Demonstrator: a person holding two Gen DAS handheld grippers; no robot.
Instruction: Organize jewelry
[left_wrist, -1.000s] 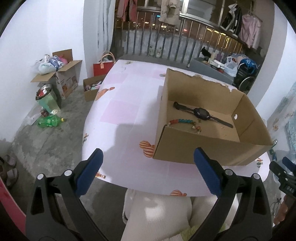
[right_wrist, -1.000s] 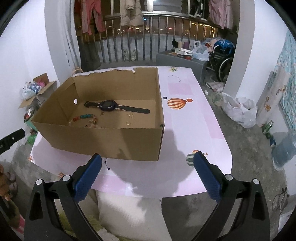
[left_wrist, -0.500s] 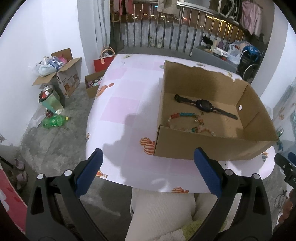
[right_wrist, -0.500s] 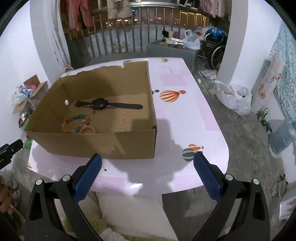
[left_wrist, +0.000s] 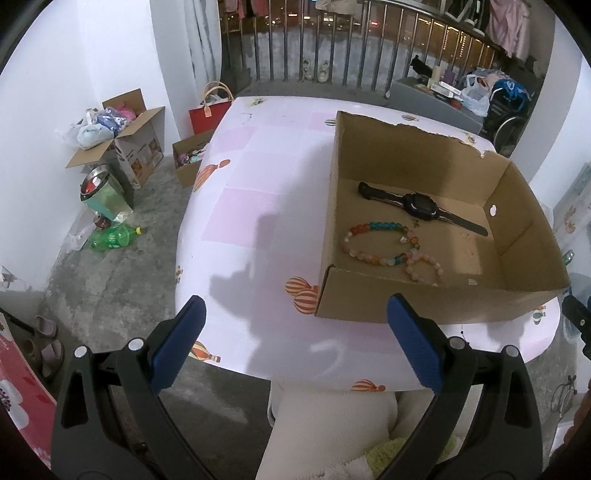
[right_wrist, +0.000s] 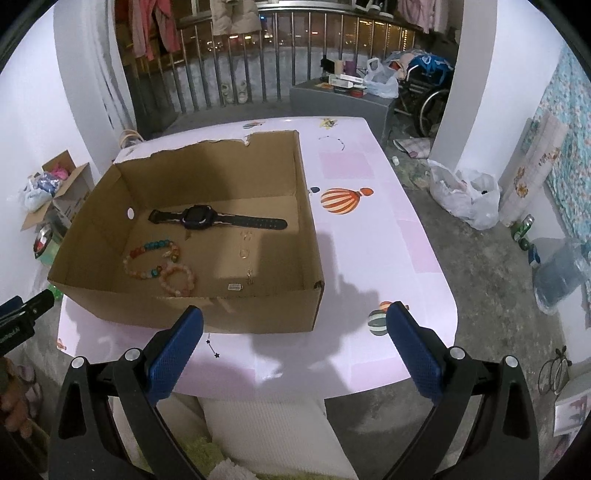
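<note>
An open cardboard box (left_wrist: 524, 206) (right_wrist: 92, 206) stands on the pink balloon-print table (left_wrist: 258, 184) (right_wrist: 369, 206). Inside lie a black watch (left_wrist: 419, 205) (right_wrist: 199, 218), a multicoloured bead bracelet (left_wrist: 376, 242) (right_wrist: 147, 260), a smaller pink bead bracelet (left_wrist: 424, 267) (right_wrist: 177, 280) and small gold pieces (right_wrist: 243, 253). My left gripper (left_wrist: 293, 345) hangs open above the table's near edge, left of the box. My right gripper (right_wrist: 293, 345) is open too, over the near edge in front of the box's right corner. Neither holds anything.
A person's white-trousered legs (left_wrist: 332, 424) (right_wrist: 266, 432) sit below the table's near edge. On the floor at left are cardboard boxes (left_wrist: 125, 144), a bin (left_wrist: 105, 195) and a green bottle (left_wrist: 114, 236). White bags (right_wrist: 465, 195) lie on the floor at right. A railing (right_wrist: 258, 74) runs behind.
Both grippers have risen and drawn back, so I look more steeply down into the box and the pink bracelet and small gold pieces now show. Both stayed open.
</note>
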